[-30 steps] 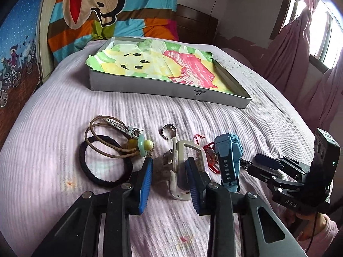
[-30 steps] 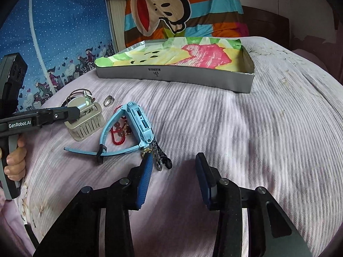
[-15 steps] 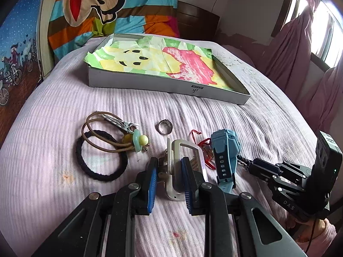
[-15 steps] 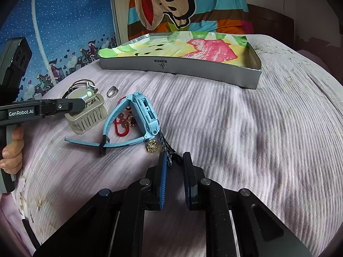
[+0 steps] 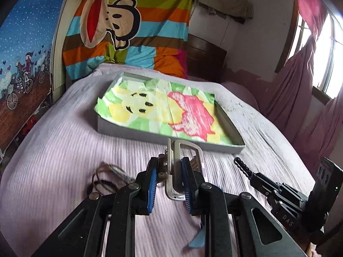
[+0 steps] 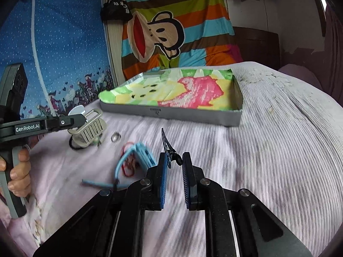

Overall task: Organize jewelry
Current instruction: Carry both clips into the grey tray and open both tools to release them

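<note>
My left gripper [image 5: 168,171] is shut on a beige hair claw clip [image 5: 182,160] and holds it above the bed; the clip also shows in the right wrist view [image 6: 88,129]. My right gripper [image 6: 173,171] is shut on a black toothed hair clip [image 6: 168,150], raised off the bed; the same clip sticks out of it in the left wrist view [image 5: 243,168]. A grey shallow box [image 5: 223,147] lined with a colourful cloth lies ahead, also in the right wrist view [image 6: 171,114]. A blue watch [image 6: 139,156], a red cord [image 6: 126,147] and a ring [image 6: 115,137] lie on the bed.
Brown cord loops and a black hair band [image 5: 103,180] lie on the bed left of my left gripper. The bed has a lilac ribbed cover [image 6: 278,150]. A striped monkey blanket [image 5: 128,25] hangs behind the box. Pink curtains [image 5: 300,98] hang at the right.
Both grippers have lifted off the bed with their clips and moved toward the box. The left one closed on the claw clip, the right one on the black clip.
</note>
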A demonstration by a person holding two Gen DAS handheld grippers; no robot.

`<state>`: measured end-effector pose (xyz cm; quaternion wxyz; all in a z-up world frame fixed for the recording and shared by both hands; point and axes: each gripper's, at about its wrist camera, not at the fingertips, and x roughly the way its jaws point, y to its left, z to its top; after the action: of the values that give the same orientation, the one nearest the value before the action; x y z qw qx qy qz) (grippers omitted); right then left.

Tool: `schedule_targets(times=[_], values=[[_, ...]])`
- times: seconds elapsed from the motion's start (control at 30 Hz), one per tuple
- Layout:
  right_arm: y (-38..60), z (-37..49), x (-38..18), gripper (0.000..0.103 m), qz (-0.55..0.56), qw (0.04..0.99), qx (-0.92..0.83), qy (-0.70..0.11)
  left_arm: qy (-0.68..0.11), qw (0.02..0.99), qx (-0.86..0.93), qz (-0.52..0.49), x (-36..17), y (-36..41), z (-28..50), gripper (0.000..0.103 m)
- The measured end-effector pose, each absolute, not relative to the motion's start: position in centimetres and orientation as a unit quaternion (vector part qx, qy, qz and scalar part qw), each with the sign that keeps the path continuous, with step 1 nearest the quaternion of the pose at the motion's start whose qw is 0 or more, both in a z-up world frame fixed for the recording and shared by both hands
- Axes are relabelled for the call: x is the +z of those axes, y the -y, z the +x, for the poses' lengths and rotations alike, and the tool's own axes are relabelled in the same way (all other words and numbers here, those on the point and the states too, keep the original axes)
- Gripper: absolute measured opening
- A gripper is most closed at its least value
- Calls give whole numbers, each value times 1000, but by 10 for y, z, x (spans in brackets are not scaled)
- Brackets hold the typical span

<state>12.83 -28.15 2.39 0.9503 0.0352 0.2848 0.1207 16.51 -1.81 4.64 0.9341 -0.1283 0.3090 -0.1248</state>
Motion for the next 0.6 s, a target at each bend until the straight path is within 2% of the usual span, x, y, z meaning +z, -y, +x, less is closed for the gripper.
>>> schedule_targets(times=[0.23, 0.6], values=[[255, 213, 51, 12, 59, 949, 133, -280, -323, 932, -93, -132, 61, 15, 241, 21], [225, 303, 17, 13, 65, 911, 115, -391, -430, 894, -47, -116, 28, 20, 312, 21]])
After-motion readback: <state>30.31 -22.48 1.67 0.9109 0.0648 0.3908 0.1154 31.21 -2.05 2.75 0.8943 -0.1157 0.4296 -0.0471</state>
